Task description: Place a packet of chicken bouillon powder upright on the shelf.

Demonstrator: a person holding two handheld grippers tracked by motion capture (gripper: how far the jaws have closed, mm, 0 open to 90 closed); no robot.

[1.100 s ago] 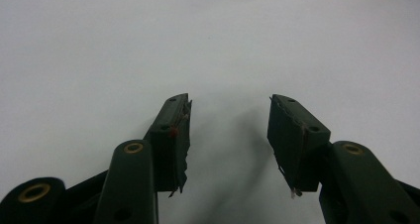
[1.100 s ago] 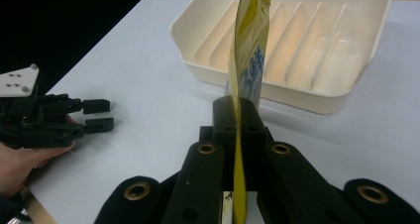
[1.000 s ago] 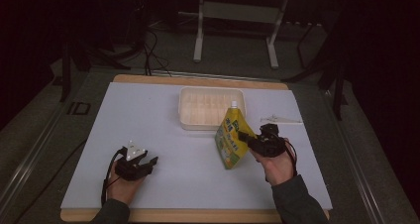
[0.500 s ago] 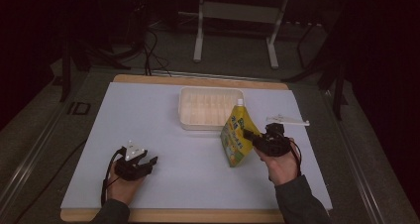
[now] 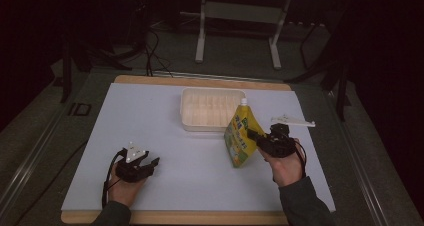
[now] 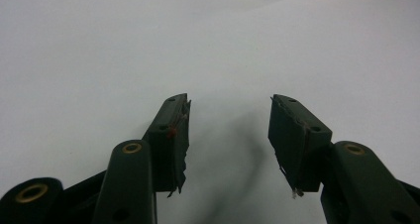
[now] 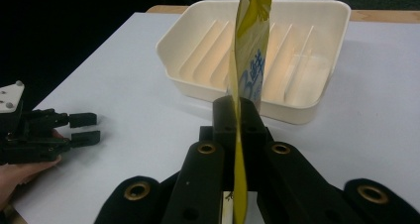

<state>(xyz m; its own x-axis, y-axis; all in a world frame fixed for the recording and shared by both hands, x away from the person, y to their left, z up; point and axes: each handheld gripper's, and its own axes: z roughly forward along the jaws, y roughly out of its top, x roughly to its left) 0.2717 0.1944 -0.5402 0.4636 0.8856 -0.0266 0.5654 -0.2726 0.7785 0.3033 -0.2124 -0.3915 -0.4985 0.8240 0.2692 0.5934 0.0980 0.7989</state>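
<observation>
Right gripper [image 5: 254, 136] jaws clamped on yellow pouch [image 5: 238, 139], white ribbed tray [image 5: 211, 109] just behind, left gripper [image 5: 152, 163] jaws wide over bare tabletop [image 5: 190, 166], white part [image 5: 293, 121] near right gripper.

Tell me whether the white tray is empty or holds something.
Empty: the white tray shows only bare ribs inside; the yellow pouch is outside, clamped by the right gripper.

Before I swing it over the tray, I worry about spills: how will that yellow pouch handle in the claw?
Probably floppy: the pouch is pinched at one thin edge by the right claw, and its film looks soft. It likely sags or sways if swung fast. The capped spout on top suggests liquid inside, so perhaps heavy for its size; over the tray, move slowly.
</observation>
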